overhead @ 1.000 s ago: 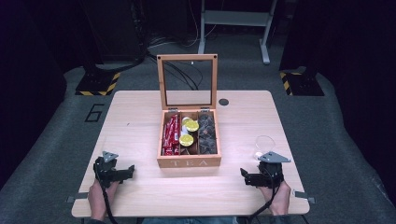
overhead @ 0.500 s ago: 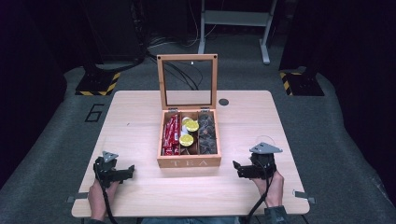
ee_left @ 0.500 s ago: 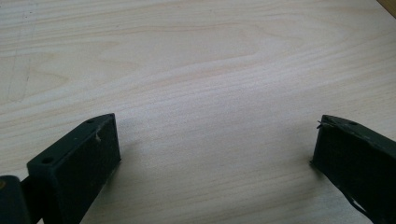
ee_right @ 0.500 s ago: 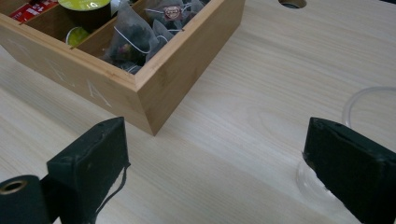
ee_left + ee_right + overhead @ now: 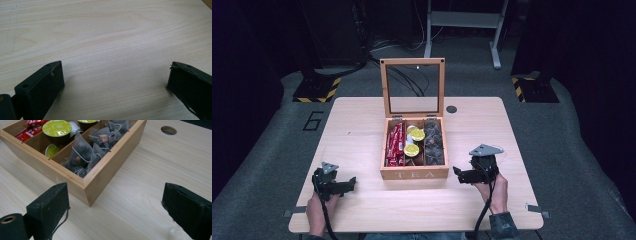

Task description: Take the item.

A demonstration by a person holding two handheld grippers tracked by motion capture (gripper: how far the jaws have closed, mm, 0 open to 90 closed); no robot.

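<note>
Nearest the person, high view: left gripper [image 5: 343, 184] rests low at the front-left of the table [image 5: 362, 130], held by the left hand [image 5: 318, 210]. Jaws spread wide, nothing between them; left gripper view shows bare light wood betw. the two black jaws.

Right gripper [image 5: 460, 175] sits at front-right, held by the right hand [image 5: 496, 192], grey three-cornered plate on top, cable trailing back toward the person. Jaws spread wide, empty. It points left toward the box's near right corner, just beside it, not touching. In the right gripper view [image 5: 115, 202] that corner stands betw. and beyond the jaws.

Mid-table: wooden tea box [image 5: 414, 174], "TEA" lettered on the front wall, approx. centred. Three compartments, front to back:
- Left: red sachets [image 5: 396, 145].
- Middle: round pods w/ yellow-green lids [image 5: 412, 149].
- Right: dark pyramid tea bags [image 5: 433, 142] in clear mesh, w/ strings.

Right gripper view gives the same contents close up: pods [image 5: 56, 128], tea bags [image 5: 82, 151], sachets [image 5: 28, 132].

Behind the compartments: glass-panel lid [image 5: 413, 87], wood frame, hinged at the rear, standing upright and open.

Further back, right of the lid: round cable hole [image 5: 451, 109] in the table top. Beyond the table: grey floor, hazard-striped plates, a metal frame stand.
</note>
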